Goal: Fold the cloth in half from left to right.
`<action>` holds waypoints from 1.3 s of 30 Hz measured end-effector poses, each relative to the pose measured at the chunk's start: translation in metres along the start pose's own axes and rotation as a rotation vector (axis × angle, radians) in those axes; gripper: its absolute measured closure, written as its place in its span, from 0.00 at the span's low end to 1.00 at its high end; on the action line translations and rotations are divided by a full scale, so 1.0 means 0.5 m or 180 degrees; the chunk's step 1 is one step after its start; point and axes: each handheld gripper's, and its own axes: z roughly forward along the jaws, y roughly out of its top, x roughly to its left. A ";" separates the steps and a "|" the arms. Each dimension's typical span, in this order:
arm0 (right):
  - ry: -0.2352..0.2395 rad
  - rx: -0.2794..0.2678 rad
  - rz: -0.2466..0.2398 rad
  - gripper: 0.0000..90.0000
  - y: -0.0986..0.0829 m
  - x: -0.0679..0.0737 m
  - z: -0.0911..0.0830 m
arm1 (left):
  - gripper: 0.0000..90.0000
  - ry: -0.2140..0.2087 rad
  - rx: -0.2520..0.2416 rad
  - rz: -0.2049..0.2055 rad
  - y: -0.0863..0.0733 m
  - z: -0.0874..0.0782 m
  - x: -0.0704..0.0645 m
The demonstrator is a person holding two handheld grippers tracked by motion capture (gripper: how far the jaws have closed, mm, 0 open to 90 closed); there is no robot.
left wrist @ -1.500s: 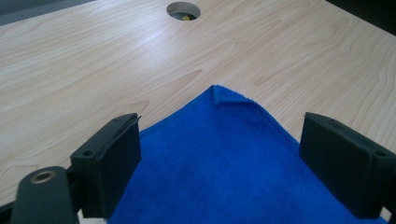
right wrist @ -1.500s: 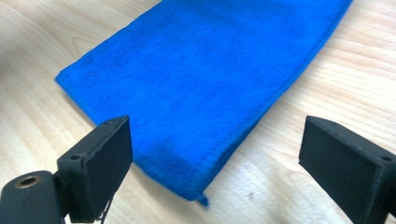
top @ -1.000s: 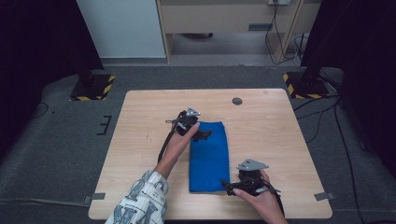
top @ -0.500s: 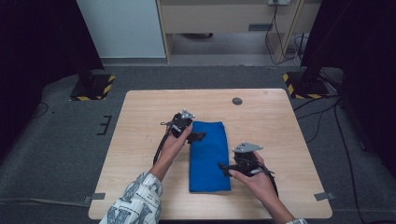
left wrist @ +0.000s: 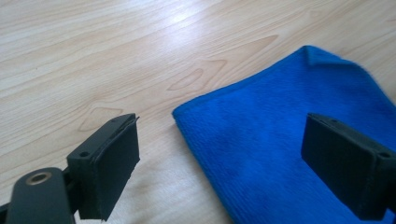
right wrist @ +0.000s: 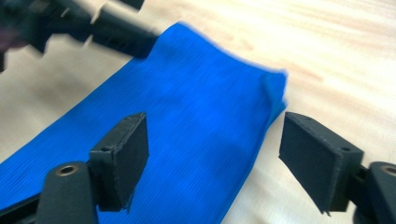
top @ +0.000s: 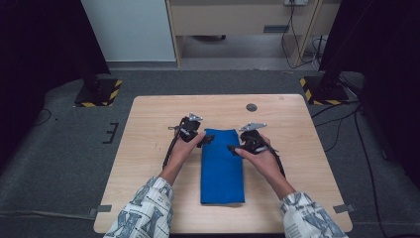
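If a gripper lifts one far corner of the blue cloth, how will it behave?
The blue cloth would probably droop and unfold, since it lies in soft folded layers with a curled corner. Its ribbed weave suggests the open left gripper should grip it without slipping. It looks light.

The left claw (left wrist: 233,158) gapes wide over the near corner of a folded blue microfibre cloth (left wrist: 289,140) on the wooden desk (left wrist: 116,56).

In your left gripper view the blue cloth (left wrist: 289,154) runs off the right and bottom edges, and one jaw covers part of it. In your right gripper view the cloth's far end is smeared by blur, and the left gripper (right wrist: 88,28) is a dark blur cut by the top edge.
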 end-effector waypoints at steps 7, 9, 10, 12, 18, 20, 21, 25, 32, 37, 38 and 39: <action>-0.0108 0.0015 0.0024 0.43 0.043 -0.042 0.054 | 0.18 0.0045 0.0023 -0.0089 -0.008 0.013 0.013; -0.0101 0.0016 0.0039 0.45 0.047 -0.047 0.061 | 0.20 0.0050 0.0047 -0.0071 -0.010 0.015 0.014; -0.0087 0.0014 0.0069 0.46 0.048 -0.052 0.063 | 0.21 0.0047 0.0041 -0.0078 -0.010 0.015 0.015; -0.0074 0.0005 0.0121 0.48 0.048 -0.057 0.065 | 0.24 0.0049 0.0029 -0.0090 -0.010 0.016 0.015; -0.0122 -0.0002 0.0244 0.50 0.042 -0.076 0.064 | 0.29 0.0051 0.0063 -0.0103 -0.011 0.021 0.011; -0.0209 0.0030 0.0245 0.50 0.040 -0.080 0.066 | 0.31 0.0156 0.0062 -0.0118 -0.010 0.022 0.012; -0.0265 0.0051 0.0255 0.51 0.039 -0.081 0.069 | 0.32 0.0181 0.0052 -0.0188 -0.010 0.023 0.015; -0.0273 0.0072 0.0355 0.51 0.037 -0.078 0.083 | 0.35 0.0182 0.0065 -0.0283 -0.013 0.031 0.016; -0.0324 0.0241 0.0336 0.56 0.028 -0.068 0.108 | 0.39 0.0251 0.0115 -0.0237 -0.014 0.044 0.005; -0.0322 0.0292 0.0287 0.61 0.025 -0.059 0.123 | 0.49 0.0293 0.0103 -0.0184 -0.012 0.047 0.002; -0.0321 0.0287 0.0273 0.63 0.025 -0.057 0.125 | 0.52 0.0282 0.0107 -0.0167 -0.012 0.047 0.000; -0.0313 0.0294 0.0260 0.68 0.026 -0.055 0.125 | 0.56 0.0261 0.0117 -0.0144 -0.012 0.046 -0.003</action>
